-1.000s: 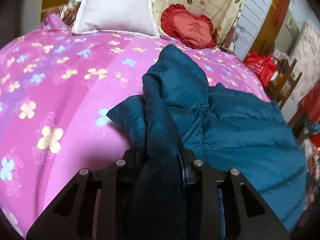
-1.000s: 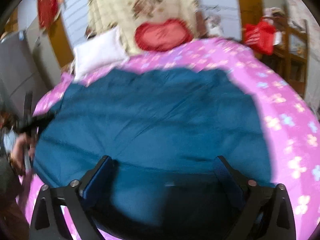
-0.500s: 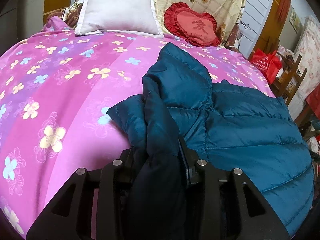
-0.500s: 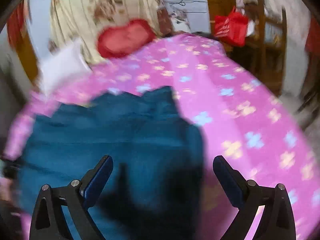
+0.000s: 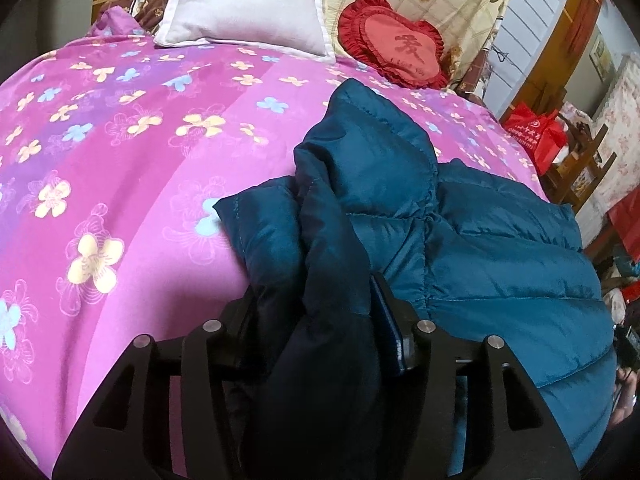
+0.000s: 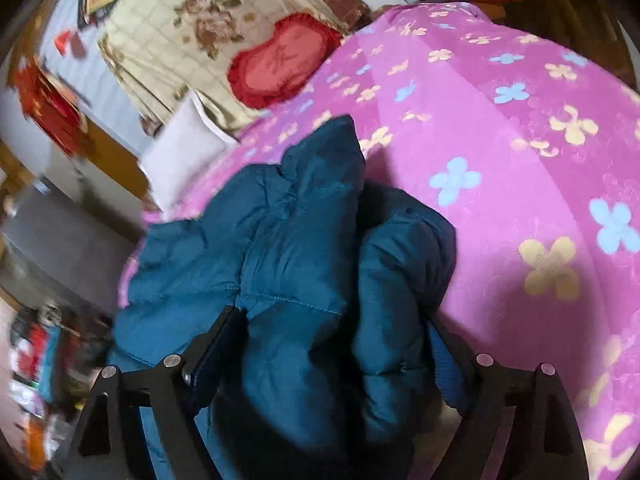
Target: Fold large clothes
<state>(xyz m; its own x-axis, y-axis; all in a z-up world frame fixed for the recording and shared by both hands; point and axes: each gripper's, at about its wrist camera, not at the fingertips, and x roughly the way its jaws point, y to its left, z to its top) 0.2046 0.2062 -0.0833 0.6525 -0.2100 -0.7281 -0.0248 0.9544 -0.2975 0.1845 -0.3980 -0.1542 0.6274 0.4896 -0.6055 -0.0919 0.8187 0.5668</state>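
One teal puffer jacket (image 5: 500, 248) lies on the pink bed (image 5: 120, 168), below one red heart cushion (image 5: 394, 52) and one white pillow (image 5: 248, 4); its lower edge is cut off. Left gripper (image 5: 316, 320): fingers just widening, jacket fold between, contact hidden. Right gripper (image 6: 332, 344): fingers spread, just narrowing around bunched jacket; contact unclear.

Teal jacket (image 5: 500, 264) between left claw (image 5: 320, 320)

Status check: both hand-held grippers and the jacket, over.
Left hand-held gripper jaws just opening, a bunched fold of the teal quilted puffer jacket between them. Right hand-held gripper closing around its other end. Nothing in the way on the pink flowered bedspread.
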